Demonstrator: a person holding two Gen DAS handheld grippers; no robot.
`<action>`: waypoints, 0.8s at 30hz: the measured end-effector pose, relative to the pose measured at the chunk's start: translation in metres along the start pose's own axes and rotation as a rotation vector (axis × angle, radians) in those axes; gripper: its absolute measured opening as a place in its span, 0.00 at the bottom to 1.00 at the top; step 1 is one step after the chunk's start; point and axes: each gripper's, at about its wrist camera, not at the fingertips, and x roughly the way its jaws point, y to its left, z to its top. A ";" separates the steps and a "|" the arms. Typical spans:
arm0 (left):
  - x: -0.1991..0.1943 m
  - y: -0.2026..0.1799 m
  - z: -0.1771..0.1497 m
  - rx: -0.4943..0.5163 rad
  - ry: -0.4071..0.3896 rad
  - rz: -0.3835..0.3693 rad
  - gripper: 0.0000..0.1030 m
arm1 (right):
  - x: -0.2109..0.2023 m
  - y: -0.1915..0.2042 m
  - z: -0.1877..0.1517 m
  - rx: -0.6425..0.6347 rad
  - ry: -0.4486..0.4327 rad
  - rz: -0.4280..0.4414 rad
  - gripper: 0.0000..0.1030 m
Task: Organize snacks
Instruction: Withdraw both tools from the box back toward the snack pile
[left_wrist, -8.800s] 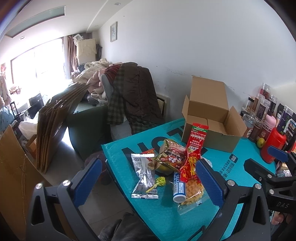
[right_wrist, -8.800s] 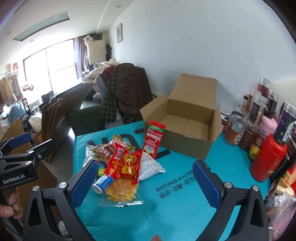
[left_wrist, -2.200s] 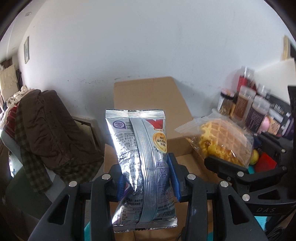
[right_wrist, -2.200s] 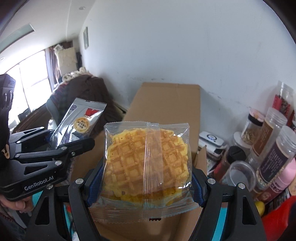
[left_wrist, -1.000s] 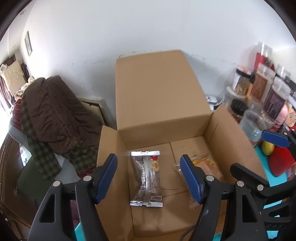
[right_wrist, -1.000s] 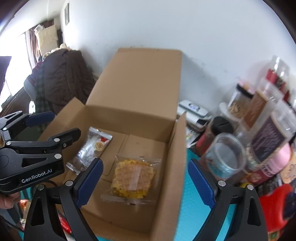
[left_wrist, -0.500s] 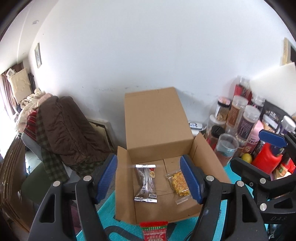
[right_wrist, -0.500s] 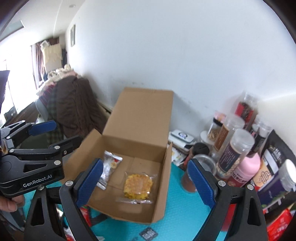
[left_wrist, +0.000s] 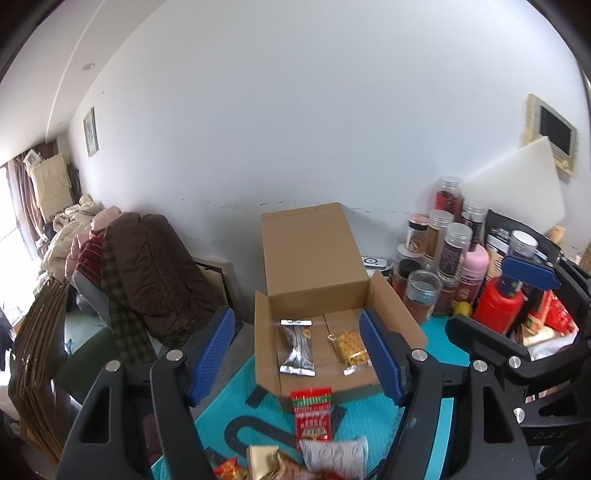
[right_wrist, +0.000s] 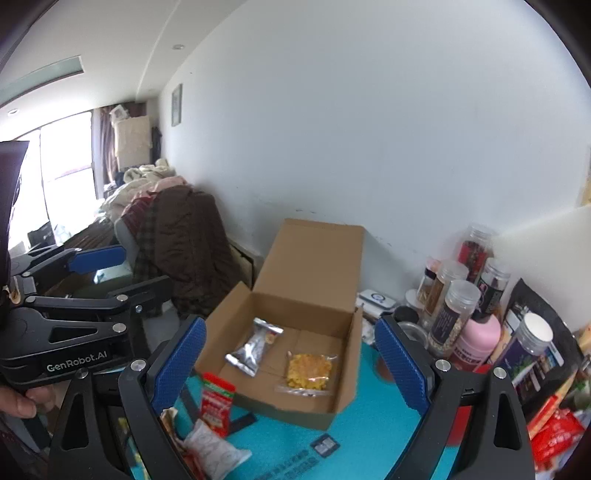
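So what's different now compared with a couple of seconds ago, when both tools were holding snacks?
Both were let go: the silver foil snack packet and the clear-wrapped yellow waffle now lie side by side in the open cardboard box. The left gripper and right gripper, jaws open and empty, have pulled back and up. The box and jars stayed put.

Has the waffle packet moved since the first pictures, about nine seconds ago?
Yes. The waffle packet went from the teal mat into the cardboard box, beside the silver packet.
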 end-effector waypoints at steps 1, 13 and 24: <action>-0.007 0.000 -0.004 0.008 -0.006 0.000 0.68 | -0.008 0.005 -0.003 -0.007 -0.008 0.005 0.91; -0.064 0.009 -0.057 0.014 -0.022 -0.021 0.71 | -0.061 0.047 -0.050 -0.017 -0.019 0.074 0.91; -0.075 0.027 -0.112 -0.018 0.037 -0.017 0.71 | -0.053 0.073 -0.098 0.028 0.054 0.150 0.91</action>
